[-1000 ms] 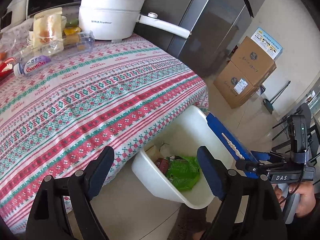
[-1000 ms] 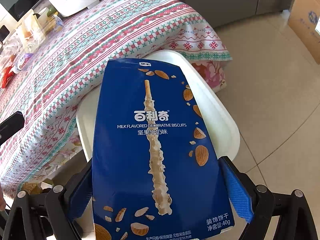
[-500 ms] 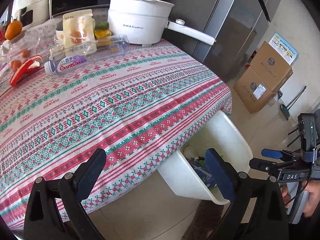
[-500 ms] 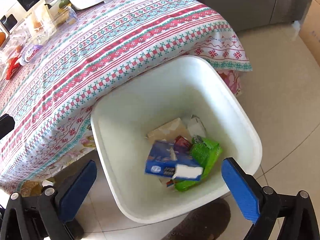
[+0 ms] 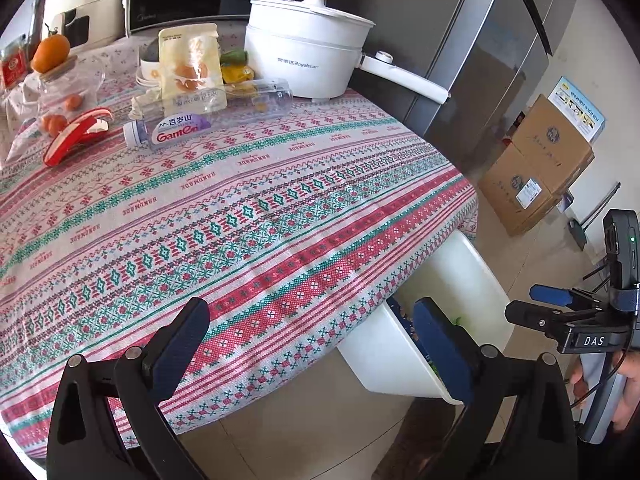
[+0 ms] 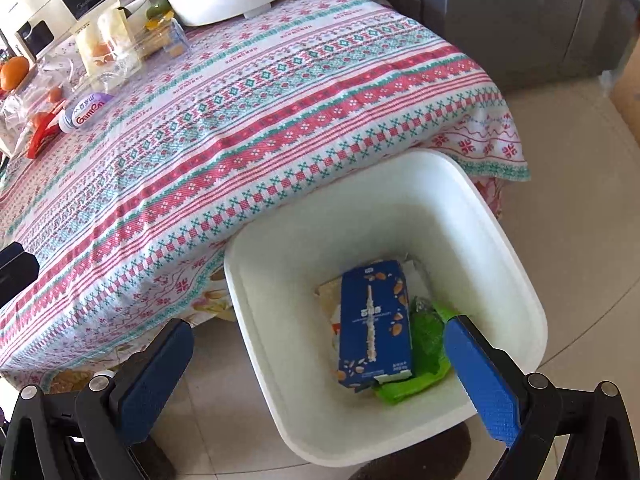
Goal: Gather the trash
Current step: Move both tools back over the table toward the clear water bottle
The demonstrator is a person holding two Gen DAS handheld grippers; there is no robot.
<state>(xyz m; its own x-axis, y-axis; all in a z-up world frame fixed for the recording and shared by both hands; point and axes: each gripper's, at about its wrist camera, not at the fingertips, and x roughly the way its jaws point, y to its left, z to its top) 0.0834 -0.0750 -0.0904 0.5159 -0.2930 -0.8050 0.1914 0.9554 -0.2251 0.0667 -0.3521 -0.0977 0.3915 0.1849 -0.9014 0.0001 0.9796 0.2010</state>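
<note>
A white trash bin (image 6: 500,248) stands on the floor at the table's edge; it also shows in the left wrist view (image 5: 472,276). Inside lie a blue biscuit box (image 6: 374,324), a green wrapper (image 6: 424,364) and paper scraps. My right gripper (image 6: 316,364) is open and empty above the bin. My left gripper (image 5: 308,344) is open and empty over the table's near edge. On the table lie an empty Ganten water bottle (image 5: 168,130), a clear plastic bottle (image 5: 260,94) and a snack pouch (image 5: 192,68).
The patterned tablecloth (image 5: 240,208) hangs over the table. A white electric pot (image 5: 308,60), a jar with an orange (image 5: 50,54), a red clip (image 5: 76,134) and bowls stand at the back. Cardboard boxes (image 5: 536,168) and a grey fridge (image 5: 460,48) are to the right.
My right gripper opened and dropped the blue biscuit box into the bin. My left gripper moved left and back, over the table edge.
</note>
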